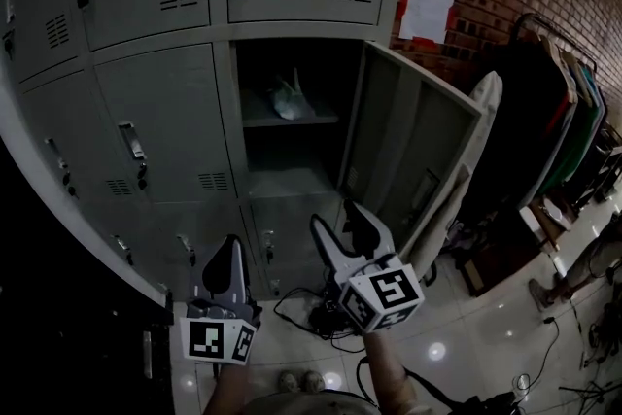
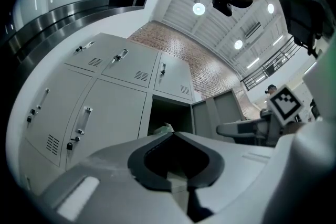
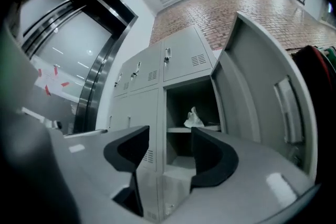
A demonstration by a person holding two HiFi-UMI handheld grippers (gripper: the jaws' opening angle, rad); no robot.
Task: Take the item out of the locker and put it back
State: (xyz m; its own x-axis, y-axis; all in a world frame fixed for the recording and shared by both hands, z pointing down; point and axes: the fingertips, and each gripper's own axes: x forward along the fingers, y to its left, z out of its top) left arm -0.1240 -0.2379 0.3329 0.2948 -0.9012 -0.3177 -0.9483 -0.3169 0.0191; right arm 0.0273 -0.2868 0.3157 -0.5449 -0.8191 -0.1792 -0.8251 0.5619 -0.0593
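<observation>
A pale crumpled bag [image 1: 289,100] lies on the upper shelf [image 1: 313,121] of the open locker, whose door [image 1: 418,146] is swung out to the right. My right gripper [image 1: 335,217] stands open and empty in front of and below the opening, well short of the bag. In the right gripper view the bag [image 3: 193,119] shows above the gap of that gripper [image 3: 169,134]. My left gripper [image 1: 229,250] is lower left, shut with nothing in it, before the closed locker doors. In the left gripper view the bag [image 2: 166,127] just peeks over that gripper [image 2: 173,134].
Closed lockers [image 1: 165,121] fill the left and top. A rack of hanging clothes [image 1: 554,121] stands at the right by a brick wall with papers [image 1: 428,0]. Cables [image 1: 311,311] lie on the tiled floor under the locker. A person's foot [image 1: 544,292] shows far right.
</observation>
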